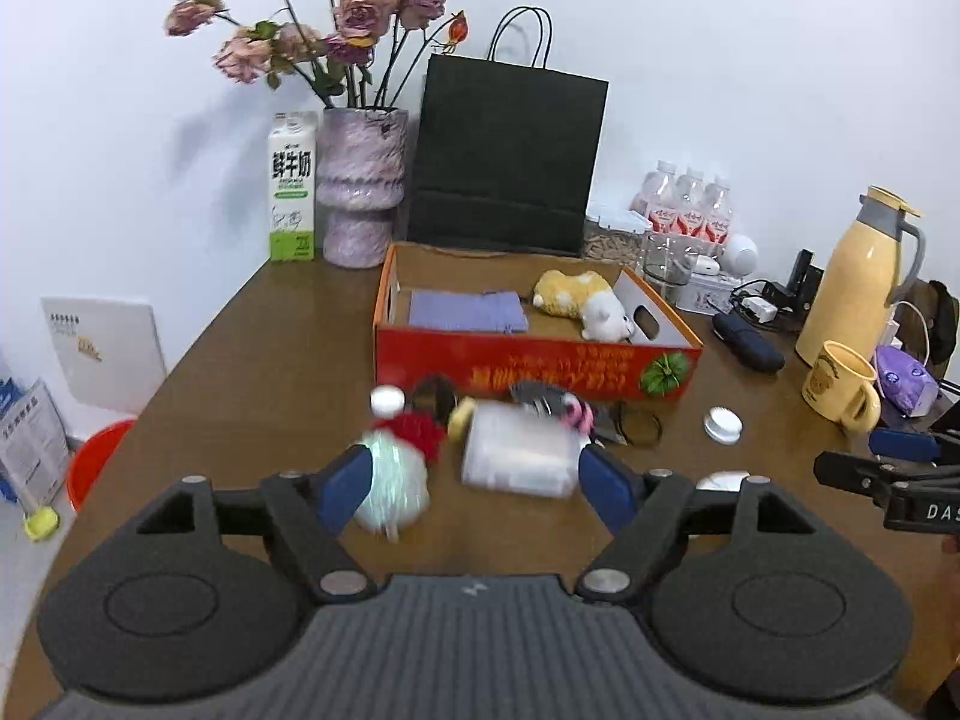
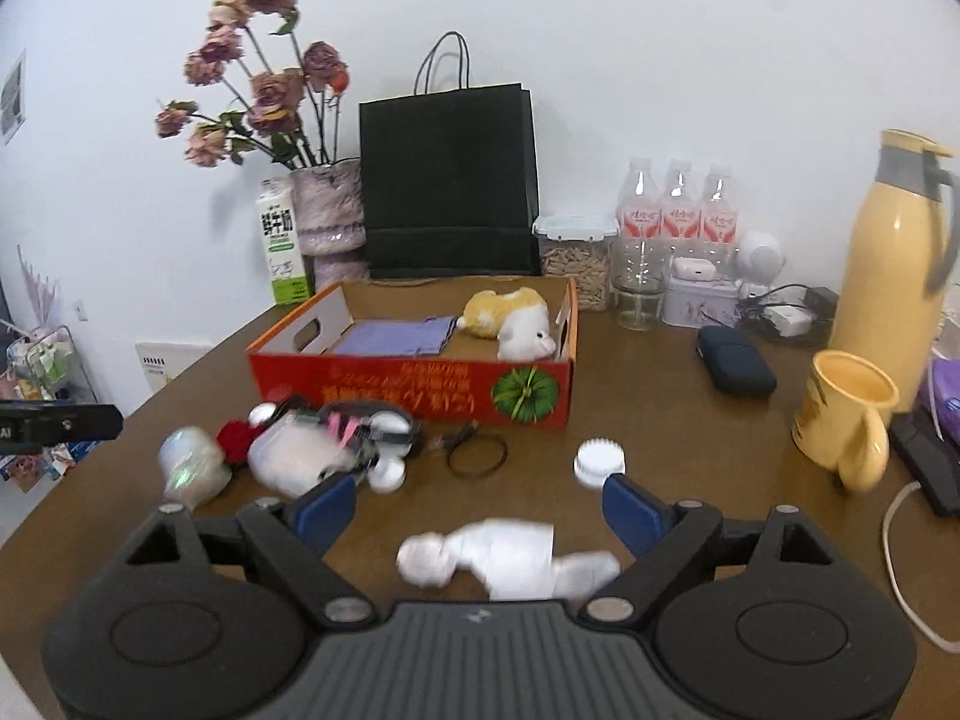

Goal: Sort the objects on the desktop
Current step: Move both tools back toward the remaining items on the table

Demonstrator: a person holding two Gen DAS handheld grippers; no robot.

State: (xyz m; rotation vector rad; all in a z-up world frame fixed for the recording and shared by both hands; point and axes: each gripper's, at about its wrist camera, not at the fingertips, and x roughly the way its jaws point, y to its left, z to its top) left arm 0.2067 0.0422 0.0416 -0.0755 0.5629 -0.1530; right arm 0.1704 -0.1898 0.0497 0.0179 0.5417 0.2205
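Observation:
An orange cardboard box (image 1: 540, 367) (image 2: 414, 387) holds a purple cloth (image 1: 465, 311) and a yellow-white plush toy (image 1: 585, 300). In front of it lies a pile: a clear plastic container (image 1: 519, 459) (image 2: 294, 456), an iridescent ball (image 1: 393, 483) (image 2: 192, 465), a red pompom (image 1: 417, 429), hair ties (image 2: 477, 453) and white caps (image 1: 723, 423) (image 2: 600, 461). My left gripper (image 1: 480, 480) is open, its jaws on either side of the container and ball. My right gripper (image 2: 480, 507) is open over a small white bottle (image 2: 504, 558) lying on the table.
At the back stand a milk carton (image 1: 292, 186), a vase of dried roses (image 1: 360, 186), a black paper bag (image 1: 507, 162), water bottles (image 2: 678, 210) and a seed jar (image 2: 576, 261). To the right are a yellow thermos (image 2: 894, 264), a yellow mug (image 2: 846, 420), a dark case (image 2: 735, 366) and cables.

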